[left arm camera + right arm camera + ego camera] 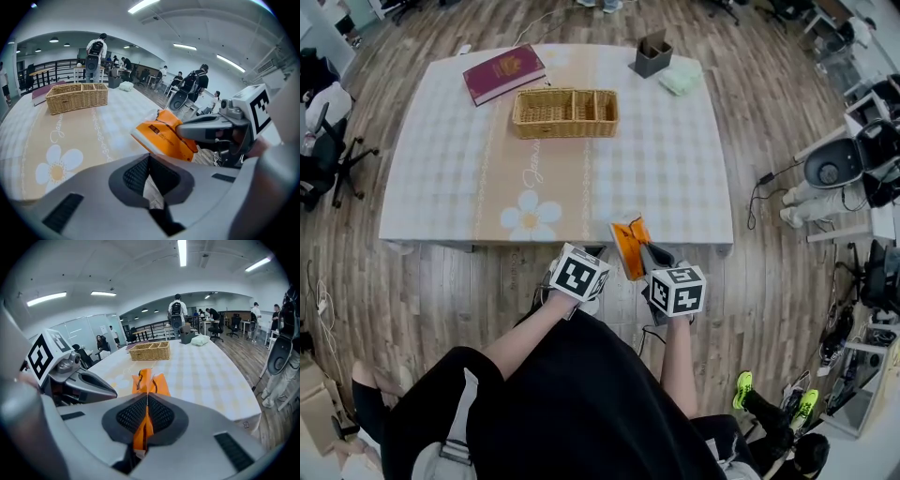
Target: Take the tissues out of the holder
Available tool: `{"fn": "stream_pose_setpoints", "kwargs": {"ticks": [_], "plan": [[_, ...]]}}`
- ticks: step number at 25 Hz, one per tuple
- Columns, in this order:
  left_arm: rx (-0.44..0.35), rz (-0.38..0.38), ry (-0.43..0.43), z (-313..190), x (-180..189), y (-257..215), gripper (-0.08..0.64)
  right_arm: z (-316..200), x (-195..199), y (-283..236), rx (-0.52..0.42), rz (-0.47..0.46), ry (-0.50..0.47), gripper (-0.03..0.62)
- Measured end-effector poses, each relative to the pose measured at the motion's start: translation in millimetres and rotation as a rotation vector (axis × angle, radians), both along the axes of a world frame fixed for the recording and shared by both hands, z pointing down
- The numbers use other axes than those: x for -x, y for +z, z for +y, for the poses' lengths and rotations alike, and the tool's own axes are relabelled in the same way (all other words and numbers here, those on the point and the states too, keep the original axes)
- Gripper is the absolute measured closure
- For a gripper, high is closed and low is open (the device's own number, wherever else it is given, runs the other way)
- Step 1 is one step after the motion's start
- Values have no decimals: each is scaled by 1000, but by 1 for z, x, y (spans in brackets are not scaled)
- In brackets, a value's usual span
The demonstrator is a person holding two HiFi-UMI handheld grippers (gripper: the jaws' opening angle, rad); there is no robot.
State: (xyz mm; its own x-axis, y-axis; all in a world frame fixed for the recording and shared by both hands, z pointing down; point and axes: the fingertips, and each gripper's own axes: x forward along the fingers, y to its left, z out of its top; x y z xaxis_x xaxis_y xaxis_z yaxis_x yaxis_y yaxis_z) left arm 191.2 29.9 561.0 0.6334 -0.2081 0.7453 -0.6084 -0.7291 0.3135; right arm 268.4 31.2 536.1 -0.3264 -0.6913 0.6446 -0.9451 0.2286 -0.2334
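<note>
The right tongs (146,399) are clamped on the orange tissue pack (149,380), which is over the near edge of the counter (675,178) with its long axis pointing away from the person. The left tongs (149,161) are drawn narrow, with an unidentifiable pale strip behind the pads, and sit just beside the pack on its left. Any pull would likely go sideways; the dark holder (652,56) stands well apart, at the far right.

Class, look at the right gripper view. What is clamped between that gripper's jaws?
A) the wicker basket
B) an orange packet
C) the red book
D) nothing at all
B: the right gripper has its pads shut on the orange packet, whose top sticks out past the jaws, while the wicker basket stands far off on the table.
</note>
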Motion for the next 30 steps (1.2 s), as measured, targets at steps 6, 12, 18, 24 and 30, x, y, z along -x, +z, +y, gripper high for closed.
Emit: {"fn": "stream_pose_setpoints", "kwargs": {"ticks": [6,12,18,24,30], "plan": [[3,6,15,-24,-11,-1,560,-22,-11,4,16,7,11,574],[4,11,9,-55,-14,-3,560,-50,-15,5,27,17,6,574],[15,27,7,-84,-16,-3,560,-79,-20,7,44,35,12,574],[21,31,15,-107,-11,-3,560,-104,-27,10,58,46,42,574],[35,47,34,-125,-8,0,560,-129,-31,13,74,63,69,574]]}}
